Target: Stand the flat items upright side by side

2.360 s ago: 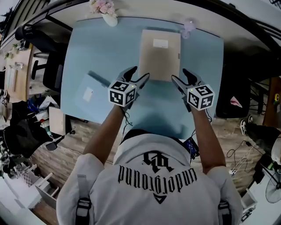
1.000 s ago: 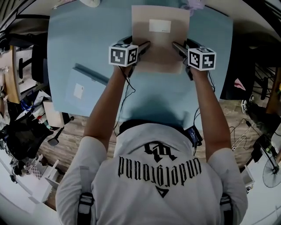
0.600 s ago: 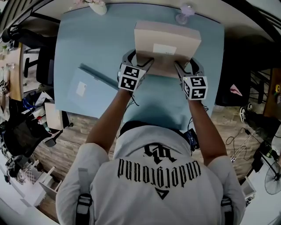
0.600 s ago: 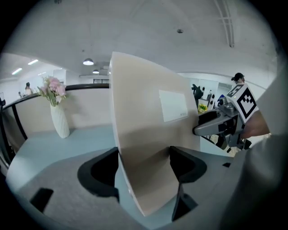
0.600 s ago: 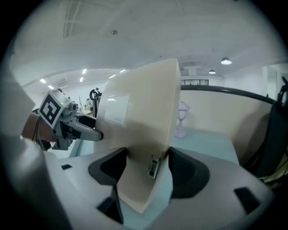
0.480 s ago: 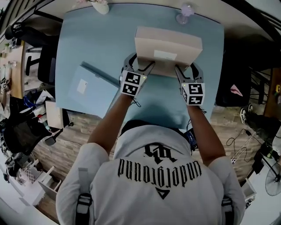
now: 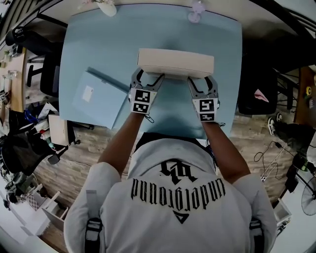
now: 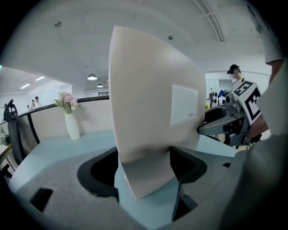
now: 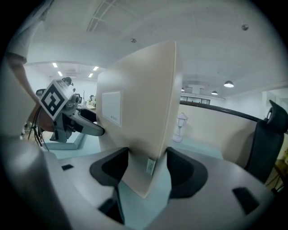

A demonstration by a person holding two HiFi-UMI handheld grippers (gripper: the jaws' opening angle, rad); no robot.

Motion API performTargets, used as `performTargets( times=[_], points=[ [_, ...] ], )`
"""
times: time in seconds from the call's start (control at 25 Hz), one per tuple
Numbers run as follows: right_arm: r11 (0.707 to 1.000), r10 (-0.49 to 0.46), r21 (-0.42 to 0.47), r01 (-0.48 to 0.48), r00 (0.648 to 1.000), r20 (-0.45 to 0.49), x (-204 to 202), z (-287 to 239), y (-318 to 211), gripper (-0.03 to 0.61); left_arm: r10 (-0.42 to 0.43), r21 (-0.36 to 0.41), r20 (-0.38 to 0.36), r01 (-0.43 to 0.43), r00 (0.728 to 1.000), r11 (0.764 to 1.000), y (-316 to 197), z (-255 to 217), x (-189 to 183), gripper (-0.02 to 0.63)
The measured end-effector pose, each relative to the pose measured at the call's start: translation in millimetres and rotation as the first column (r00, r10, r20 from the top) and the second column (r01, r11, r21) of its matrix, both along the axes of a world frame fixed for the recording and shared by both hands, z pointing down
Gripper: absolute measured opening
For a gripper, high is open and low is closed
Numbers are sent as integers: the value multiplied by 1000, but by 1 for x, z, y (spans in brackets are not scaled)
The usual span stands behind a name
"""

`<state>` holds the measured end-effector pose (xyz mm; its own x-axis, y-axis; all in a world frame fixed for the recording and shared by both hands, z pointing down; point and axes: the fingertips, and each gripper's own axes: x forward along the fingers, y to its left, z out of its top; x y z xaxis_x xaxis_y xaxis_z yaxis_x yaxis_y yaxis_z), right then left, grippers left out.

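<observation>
A flat beige box (image 7: 175,63) with a white label stands upright on its long edge over the light-blue table (image 7: 173,29). Each of my grippers holds one of its lower corners. My left gripper (image 7: 148,78) is shut on its left end, and the box (image 8: 153,117) fills the gap between the jaws. My right gripper (image 7: 200,80) has just been closing, and its pads grip the right end of the box (image 9: 139,121). I cannot tell whether the bottom edge touches the table. A flat blue box (image 7: 98,96) lies on the table's left side.
A white vase with flowers (image 7: 106,7) and a small white lamp-like ornament (image 7: 196,12) stand at the table's far edge. A dark chair (image 7: 256,94) is to the right of the table. Cluttered floor and shelves lie to the left.
The beige box lay flat a second ago. Both grippers have tipped it up onto its edge and drawn it toward me.
</observation>
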<state>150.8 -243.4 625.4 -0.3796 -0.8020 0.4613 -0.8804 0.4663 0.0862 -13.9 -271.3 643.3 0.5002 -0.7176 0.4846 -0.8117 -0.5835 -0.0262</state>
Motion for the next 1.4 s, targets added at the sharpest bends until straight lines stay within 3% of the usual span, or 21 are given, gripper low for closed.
performTargets(
  times=[0.52,0.88,1.24,1.4],
  points=[
    [1000,-6,10,6,1000,8,7,-11,12,279,-44,-18,-31,43,999,999,17,0,1,379],
    [994,-42,101,36,998,54,22,-65,56,281,-114,53,-72,118,991,992,69,-61,-20,379],
    [965,-203,195,175,970,132,-15,-126,117,278,-282,143,-140,301,949,943,153,-130,-61,376],
    [933,-317,223,282,938,141,-59,-143,131,276,-395,150,-135,413,909,898,185,-145,-100,364]
  ],
)
